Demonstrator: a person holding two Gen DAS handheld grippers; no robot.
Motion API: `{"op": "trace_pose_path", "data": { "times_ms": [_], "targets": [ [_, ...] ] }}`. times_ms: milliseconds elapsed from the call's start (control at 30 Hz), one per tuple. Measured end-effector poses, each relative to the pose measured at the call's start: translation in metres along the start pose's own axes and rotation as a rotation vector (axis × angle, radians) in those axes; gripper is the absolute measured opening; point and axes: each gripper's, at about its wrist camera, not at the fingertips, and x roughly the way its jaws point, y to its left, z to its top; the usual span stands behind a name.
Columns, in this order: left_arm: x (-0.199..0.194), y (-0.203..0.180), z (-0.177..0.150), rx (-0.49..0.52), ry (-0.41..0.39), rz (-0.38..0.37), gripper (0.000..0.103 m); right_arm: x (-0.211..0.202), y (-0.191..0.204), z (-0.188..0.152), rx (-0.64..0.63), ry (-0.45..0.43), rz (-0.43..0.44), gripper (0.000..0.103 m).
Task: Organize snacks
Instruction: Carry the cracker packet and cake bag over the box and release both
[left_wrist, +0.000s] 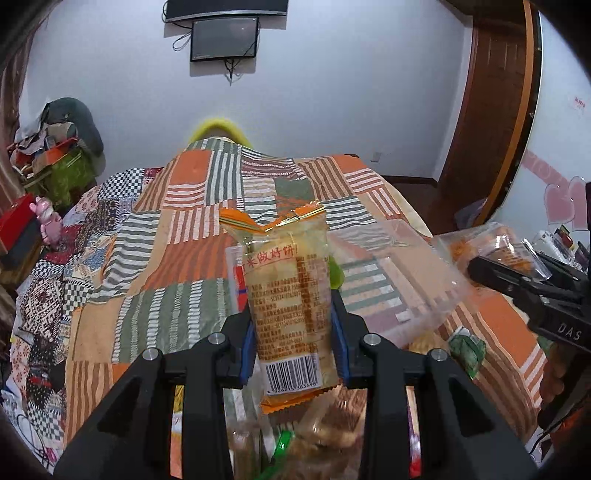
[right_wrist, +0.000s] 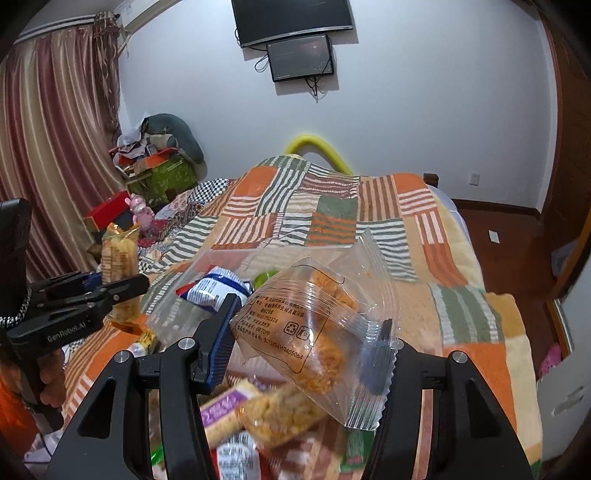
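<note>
A: What does the left gripper (left_wrist: 295, 325) have?

B: A rice-cracker packet (left_wrist: 290, 295) with orange crimped ends and red Chinese print, standing upright, barcode at the bottom. The blue-padded jaws are closed onto its two sides. It is lifted above the bed, over the loose pile of snacks (left_wrist: 295, 439) lying just below.

A: And the right gripper (right_wrist: 306, 343)?

B: Jaws closed to the width of a clear wrapper (right_wrist: 317, 332) holding orange crunchy pieces, printed black on its face. The packet sits tilted, its serrated edge pointing down to the right. In the left wrist view the same gripper (left_wrist: 528, 280) shows at the right edge with that packet (left_wrist: 495, 247).

A: Any container?

B: A clear plastic box (right_wrist: 207, 273) rests on the patchwork quilt (right_wrist: 369, 206), just past both grippers. Inside it lie a blue-and-white packet (right_wrist: 214, 288) and something green (right_wrist: 266, 276). The box is see-through, so I cannot tell its full outline.

A: What lies beneath the right gripper?

B: More loose snacks: a purple-labelled bar (right_wrist: 225, 406) beside a yellow puffed-grain packet (right_wrist: 280, 417), touching one another on the quilt.
</note>
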Motion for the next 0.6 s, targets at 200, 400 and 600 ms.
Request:
{"op": "trace_pose_path", "data": {
  "times_ms": [200,400,600],
  "targets": [
    [0.032,-0.001,0.007,0.001,0.034,-0.001,0.034,0.032,0.012,0.009,-0.035,0.031,0.007,0.052],
    [0.064,-0.001,0.008,0.008,0.076,-0.001,0.034,0.071,0.020,0.008,-0.064,0.087,0.005,0.052],
    [0.087,0.004,0.004,-0.007,0.112,0.014,0.034,0.101,0.020,-0.002,-0.070,0.180,0.021,0.052]
  ]
}}
